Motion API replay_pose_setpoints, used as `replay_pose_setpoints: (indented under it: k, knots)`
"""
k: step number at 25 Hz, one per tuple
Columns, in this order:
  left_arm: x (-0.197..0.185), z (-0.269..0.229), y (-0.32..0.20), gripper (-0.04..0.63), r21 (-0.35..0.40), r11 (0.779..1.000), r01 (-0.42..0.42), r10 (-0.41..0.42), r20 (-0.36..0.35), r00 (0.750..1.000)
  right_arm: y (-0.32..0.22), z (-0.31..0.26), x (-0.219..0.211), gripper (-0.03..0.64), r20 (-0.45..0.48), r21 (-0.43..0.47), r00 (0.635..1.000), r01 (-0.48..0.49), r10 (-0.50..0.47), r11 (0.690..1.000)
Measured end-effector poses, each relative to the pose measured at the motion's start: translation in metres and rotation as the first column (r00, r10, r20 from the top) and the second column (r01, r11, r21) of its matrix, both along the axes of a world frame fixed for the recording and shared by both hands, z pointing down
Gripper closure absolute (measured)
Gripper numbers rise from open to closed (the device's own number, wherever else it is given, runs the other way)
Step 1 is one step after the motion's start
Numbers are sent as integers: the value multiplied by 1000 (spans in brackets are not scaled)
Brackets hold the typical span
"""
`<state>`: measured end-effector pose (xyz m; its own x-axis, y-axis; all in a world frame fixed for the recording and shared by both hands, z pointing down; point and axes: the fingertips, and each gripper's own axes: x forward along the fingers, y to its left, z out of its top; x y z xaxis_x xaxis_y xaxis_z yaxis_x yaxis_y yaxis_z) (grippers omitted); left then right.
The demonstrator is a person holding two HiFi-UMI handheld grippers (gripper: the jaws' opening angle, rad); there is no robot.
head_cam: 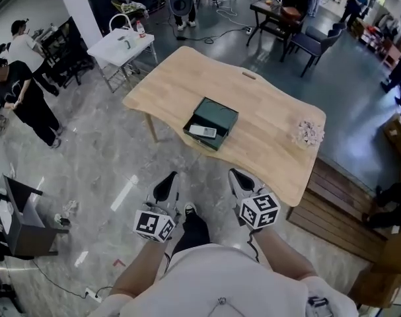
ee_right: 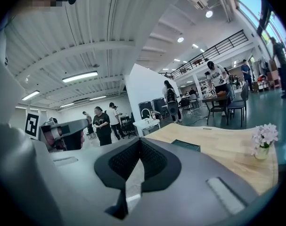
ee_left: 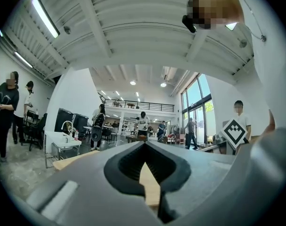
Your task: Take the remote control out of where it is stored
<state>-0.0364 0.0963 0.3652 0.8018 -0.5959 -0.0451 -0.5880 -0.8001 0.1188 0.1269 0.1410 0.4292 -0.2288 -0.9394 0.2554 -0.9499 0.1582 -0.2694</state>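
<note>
Remote control (head_cam: 203,131): flat, oblong, pale grey, with a darker patch on its top face; buttons too small to make out. It lies flat inside a shallow box (head_cam: 217,115), in the part of the box nearest the desk's near edge.

Box: rectangular, dark green, open on top, low walls, matte. It stands on the desk (head_cam: 266,101) close to the near edge, about midway along it and set at an angle to it. In the right gripper view only its far rim shows above the jaws (ee_right: 185,145).

Desk: light wood with visible grain, rounded corners, and one short slot (head_cam: 248,75) cut near the far edge. A small bunch of pale pink and white flowers (head_cam: 310,132) stands near the desk's right corner, well apart from the box.

Floor (head_cam: 94,170): glossy grey stone, veined.

Left gripper (head_cam: 170,178): grey body, black ribbed pads. Jaws together, tips meeting (ee_left: 145,143); only a narrow gap behind the tips, with desk wood seen through it. Nothing held.

Right gripper (head_cam: 239,175): same build. Jaws closed tip to tip (ee_right: 140,140), nothing between them.

Both grippers are over the floor, short of the desk's near edge, side by side and touching neither the desk nor the box. The remote control is untouched in the box.
</note>
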Motion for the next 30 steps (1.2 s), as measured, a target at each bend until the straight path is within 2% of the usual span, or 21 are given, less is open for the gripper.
replay_pose_setpoints:
  k: [13,20,30]
  knots:
    - [13,-23,-175,595,13,994,-106,106,-24,994,-165,-26,-5,589,-20,15,997,-74,75,997]
    - [17,-20,-225,595,10,990,-139,139,-37,990,-221,-27,-9,589,-33,18,996,-85,86,996]
    - [44,-13,-280,595,-12,995,-100,100,-32,994,-271,-17,24,589,-34,-9,998,-58,58,998]
